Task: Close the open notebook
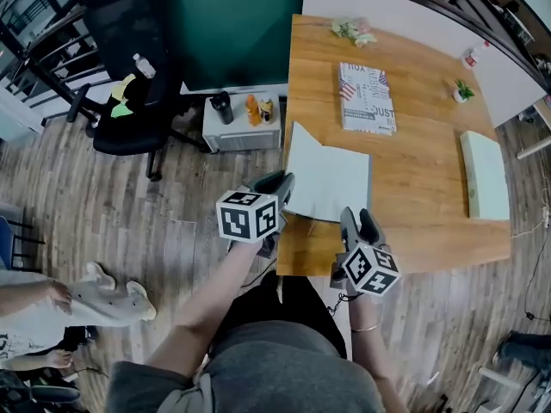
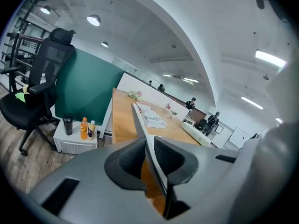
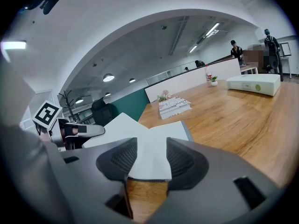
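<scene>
The open notebook (image 1: 336, 183) lies with white pages up near the front left of the wooden table (image 1: 430, 188). Its left leaf is lifted off the table and stands tilted. My left gripper (image 1: 282, 184) is shut on that leaf's outer edge. In the left gripper view the leaf (image 2: 139, 118) runs edge-on between the pads of that gripper (image 2: 148, 149). My right gripper (image 1: 360, 220) stands open at the notebook's near right corner, over the table's front edge. In the right gripper view, the jaws of this gripper (image 3: 148, 157) are wide apart, with the white pages (image 3: 156, 134) showing between them, untouched.
A printed book (image 1: 367, 97) lies farther back on the table, a white box (image 1: 485, 175) at the right, a small plant (image 1: 463, 89) and flowers (image 1: 353, 30) at the back. Left of the table stand a low cabinet with bottles (image 1: 243, 126) and a black office chair (image 1: 129, 67).
</scene>
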A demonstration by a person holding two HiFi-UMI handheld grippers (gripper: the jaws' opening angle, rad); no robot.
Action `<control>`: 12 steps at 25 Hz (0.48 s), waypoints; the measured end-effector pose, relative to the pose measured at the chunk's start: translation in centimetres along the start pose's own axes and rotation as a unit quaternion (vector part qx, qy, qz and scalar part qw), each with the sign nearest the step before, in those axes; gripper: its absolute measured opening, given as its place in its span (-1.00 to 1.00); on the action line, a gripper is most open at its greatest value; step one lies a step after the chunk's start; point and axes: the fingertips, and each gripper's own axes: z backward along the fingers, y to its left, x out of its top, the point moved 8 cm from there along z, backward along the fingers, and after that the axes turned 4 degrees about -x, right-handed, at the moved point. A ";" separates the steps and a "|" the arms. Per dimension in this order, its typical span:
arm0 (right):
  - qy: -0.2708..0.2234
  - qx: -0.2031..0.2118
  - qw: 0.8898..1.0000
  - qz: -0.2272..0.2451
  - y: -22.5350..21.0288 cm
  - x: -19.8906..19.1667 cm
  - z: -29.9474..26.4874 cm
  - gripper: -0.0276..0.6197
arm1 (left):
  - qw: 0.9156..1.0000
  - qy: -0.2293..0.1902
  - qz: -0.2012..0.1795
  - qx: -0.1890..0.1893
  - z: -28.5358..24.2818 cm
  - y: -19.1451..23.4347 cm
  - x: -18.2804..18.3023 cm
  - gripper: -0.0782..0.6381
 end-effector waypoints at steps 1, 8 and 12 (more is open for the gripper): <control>-0.002 -0.003 1.000 -0.002 0.0 -0.1 0.3 -0.31 | 1.000 0.002 -0.006 0.000 -0.1 -0.3 0.1 -0.58; -0.017 -0.031 0.999 -0.017 -0.9 -0.8 2.3 -0.31 | 0.999 0.012 -0.033 -0.001 -0.7 -1.7 0.8 -0.58; -0.019 -0.044 0.999 -0.024 -1.6 -1.2 3.1 -0.31 | 0.999 0.015 -0.042 -0.004 -1.1 -2.4 1.0 -0.58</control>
